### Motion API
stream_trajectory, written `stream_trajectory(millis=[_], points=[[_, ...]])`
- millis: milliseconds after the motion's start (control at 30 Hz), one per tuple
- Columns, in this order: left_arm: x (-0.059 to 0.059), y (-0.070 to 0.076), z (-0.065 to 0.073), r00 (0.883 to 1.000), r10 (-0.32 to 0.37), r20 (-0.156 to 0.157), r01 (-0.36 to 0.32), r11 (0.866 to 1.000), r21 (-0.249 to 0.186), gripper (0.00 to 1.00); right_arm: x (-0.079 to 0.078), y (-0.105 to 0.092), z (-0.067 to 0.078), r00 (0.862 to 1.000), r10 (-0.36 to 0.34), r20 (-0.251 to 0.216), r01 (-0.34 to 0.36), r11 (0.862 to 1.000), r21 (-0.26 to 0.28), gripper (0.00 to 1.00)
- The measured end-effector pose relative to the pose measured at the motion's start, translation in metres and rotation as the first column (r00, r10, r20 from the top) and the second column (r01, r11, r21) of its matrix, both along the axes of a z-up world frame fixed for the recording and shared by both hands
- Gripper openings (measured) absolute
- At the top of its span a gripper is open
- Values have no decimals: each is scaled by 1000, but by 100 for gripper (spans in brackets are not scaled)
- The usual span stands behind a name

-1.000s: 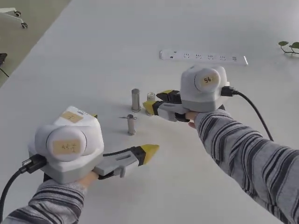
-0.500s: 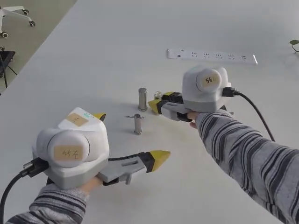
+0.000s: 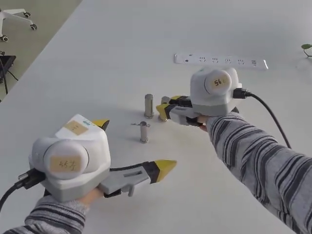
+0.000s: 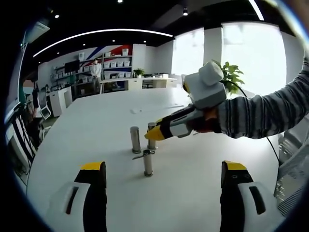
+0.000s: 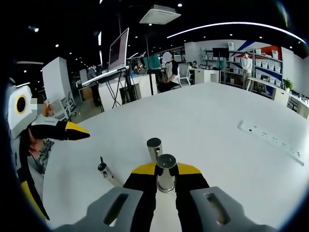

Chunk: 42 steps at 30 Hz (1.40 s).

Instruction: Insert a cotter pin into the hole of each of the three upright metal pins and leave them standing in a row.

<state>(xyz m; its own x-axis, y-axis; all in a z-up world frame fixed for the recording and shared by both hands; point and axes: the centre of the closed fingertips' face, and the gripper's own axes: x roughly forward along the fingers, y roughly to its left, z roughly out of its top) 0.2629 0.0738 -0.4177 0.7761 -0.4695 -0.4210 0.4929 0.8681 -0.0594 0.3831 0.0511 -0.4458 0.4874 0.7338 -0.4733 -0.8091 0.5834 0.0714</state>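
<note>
Right tongs (image 5: 166, 170) have closed in, clenching a smooth cylindrical metal pin (image 5: 166, 162); left tongs (image 4: 164, 166) gape released.

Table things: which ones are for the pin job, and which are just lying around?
For the job:
front pin with a cotter pin through it
bare pin
third pin, shut in the fingers of the right gripper
left gripper, open

Just lying about:
power strip
plant leaves at the far right
</note>
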Motion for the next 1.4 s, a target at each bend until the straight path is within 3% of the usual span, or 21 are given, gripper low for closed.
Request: stream_trajectory(millis=[200,267,367,500,900,1233,1400], points=[[-2,1,1,1000,-6,-3,6,1000,15,99,-10,-6,4,998,27,58,-23,997,-69,8],[-2,1,1,1000,-4,-3,4,1000,13,99,-8,-9,2,998,27,52,-23,997,-70,8],[-3,2,3,1000,2,-2,-2,1000,15,99,-18,-16,0,1000,10,27,-8,998,-63,8],[-6,2,6,1000,6,10,-6,1000,8,99,-33,-25,1,1000,1,21,1,998,-67,8],[-16,2,7,1000,8,2,-8,1000,-4,99,-61,-46,-4,1000,-13,19,14,995,-98,8],[-16,-4,21,998,-5,60,7,999,-35,99,-78,-55,-7,999,-30,22,32,994,-106,8],[-17,-6,19,999,-13,48,14,1000,-27,99,-84,-57,-12,999,-33,6,33,993,-110,8]])
